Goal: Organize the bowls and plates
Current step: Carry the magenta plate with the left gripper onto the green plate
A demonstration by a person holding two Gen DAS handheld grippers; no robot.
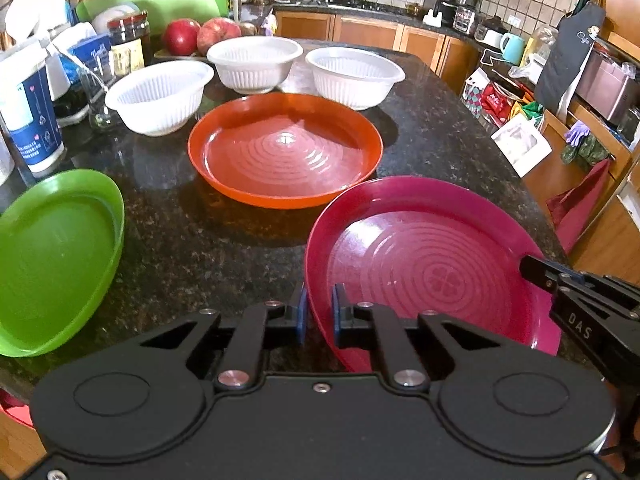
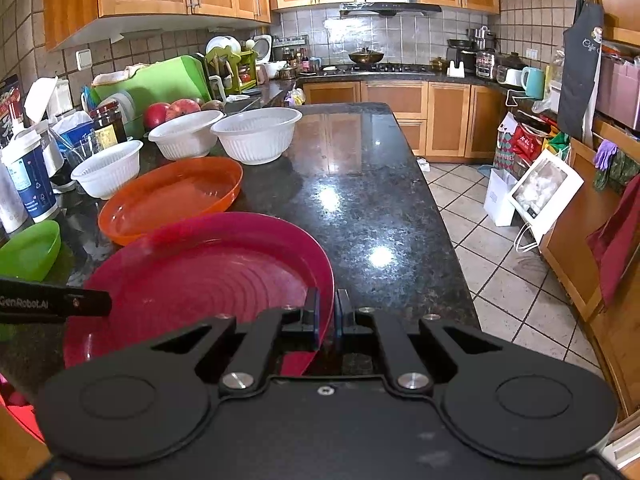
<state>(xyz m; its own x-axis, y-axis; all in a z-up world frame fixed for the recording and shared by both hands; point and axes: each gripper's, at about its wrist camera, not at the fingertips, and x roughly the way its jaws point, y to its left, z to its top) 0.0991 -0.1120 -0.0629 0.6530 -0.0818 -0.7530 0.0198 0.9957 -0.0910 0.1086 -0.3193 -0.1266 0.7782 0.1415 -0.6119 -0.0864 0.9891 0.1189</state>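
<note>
Plates and bowls sat spread over the dark granite counter point(image 2: 360, 200) as I looked in through both wrist cameras. Nearest me was the magenta plate point(image 1: 420, 264), empty, its ringed floor bare, and tilted, with its left rim lifted off the stone. My left gripper point(image 1: 319, 312) was pinched onto that plate's near-left rim, one blue pad outside the wall and one inside. My right gripper point(image 2: 327, 316) was clamped on the rim at the opposite side, pads nearly together with just the thin edge between them. Being round, the plate had no long axis I could call; its open face pointed up and leaned slightly toward the right. Just behind it lay the orange plate point(image 1: 285, 152), flat and empty, and the magenta rim looked close to it, though I could not tell whether they touched. Well off to the left rested the green plate point(image 1: 56, 264), also empty. Behind the orange one stood three white ribbed bowls point(image 1: 160, 96) point(image 1: 254, 62) point(image 1: 354, 76), all upright with nothing in them.
</note>
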